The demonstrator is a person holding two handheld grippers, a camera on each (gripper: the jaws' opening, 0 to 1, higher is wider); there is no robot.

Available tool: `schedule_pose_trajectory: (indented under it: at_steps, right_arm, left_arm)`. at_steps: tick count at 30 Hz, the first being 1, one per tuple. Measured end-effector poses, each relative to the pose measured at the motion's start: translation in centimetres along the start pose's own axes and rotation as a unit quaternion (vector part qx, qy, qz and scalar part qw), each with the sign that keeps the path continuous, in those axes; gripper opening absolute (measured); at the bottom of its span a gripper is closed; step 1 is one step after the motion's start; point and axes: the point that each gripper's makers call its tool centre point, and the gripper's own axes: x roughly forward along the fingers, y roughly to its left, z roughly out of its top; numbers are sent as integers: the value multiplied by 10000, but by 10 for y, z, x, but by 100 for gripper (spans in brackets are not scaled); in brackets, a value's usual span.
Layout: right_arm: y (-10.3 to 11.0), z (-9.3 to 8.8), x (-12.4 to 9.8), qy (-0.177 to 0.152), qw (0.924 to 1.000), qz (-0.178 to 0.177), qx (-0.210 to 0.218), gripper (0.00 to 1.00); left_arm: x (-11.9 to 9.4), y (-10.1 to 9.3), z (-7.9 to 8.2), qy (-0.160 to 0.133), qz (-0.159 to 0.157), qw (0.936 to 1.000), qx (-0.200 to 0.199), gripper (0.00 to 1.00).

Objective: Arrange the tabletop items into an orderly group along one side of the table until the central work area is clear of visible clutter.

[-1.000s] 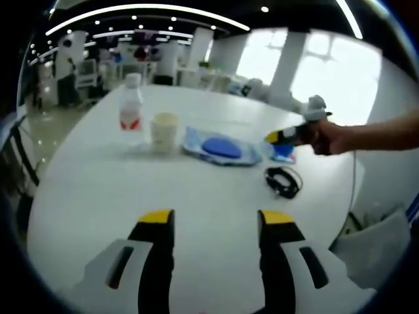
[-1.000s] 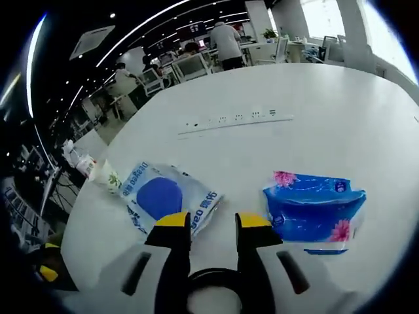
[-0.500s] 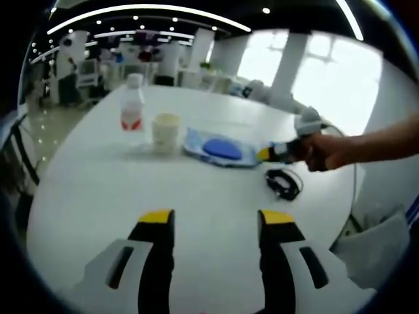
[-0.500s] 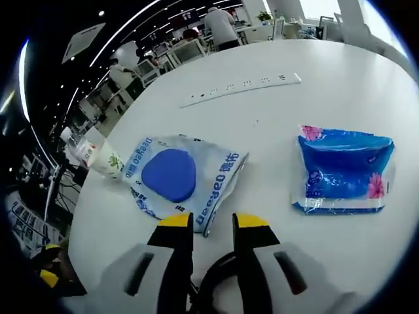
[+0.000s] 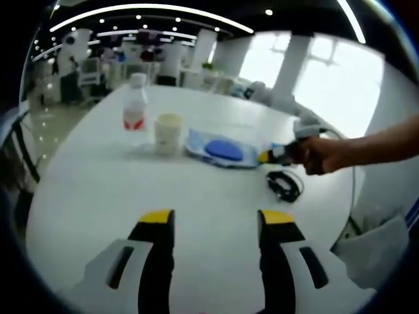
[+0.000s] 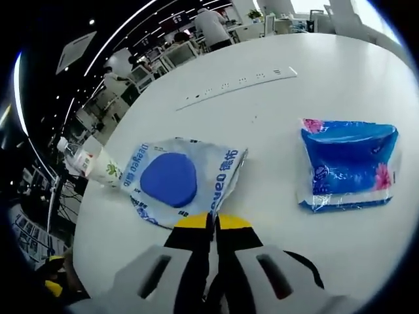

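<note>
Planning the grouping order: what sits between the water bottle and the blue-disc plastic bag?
In the left gripper view, a paper cup stands between the water bottle and the plastic bag.

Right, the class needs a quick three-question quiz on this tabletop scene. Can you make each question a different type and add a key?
1. True or false: the left gripper has its jaws apart and holds nothing.
2. In the right gripper view, the right gripper has its jaws closed at the edge of which item? A) wipes pack B) spoon C) plate
3. How many blue-wrapped packs lie on the table in the right gripper view?

Key: 1. True. 2. A. 3. Two: the wipes pack and the tissue pack.
</note>
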Motion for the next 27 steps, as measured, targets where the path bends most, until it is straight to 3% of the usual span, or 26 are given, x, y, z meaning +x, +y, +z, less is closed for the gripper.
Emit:
schedule_pose_trajectory:
  at_steps: [15, 27]
  right_arm:
    - [-11, 26, 10, -42, 9997, -81, -211, 0]
    - [-12, 35, 17, -79, 9995, -106, -272, 0]
  left_arm:
    - [0, 1, -1, 24, 29, 10000, -12, 48]
    - [1, 5, -2, 33, 81, 9999, -48, 48]
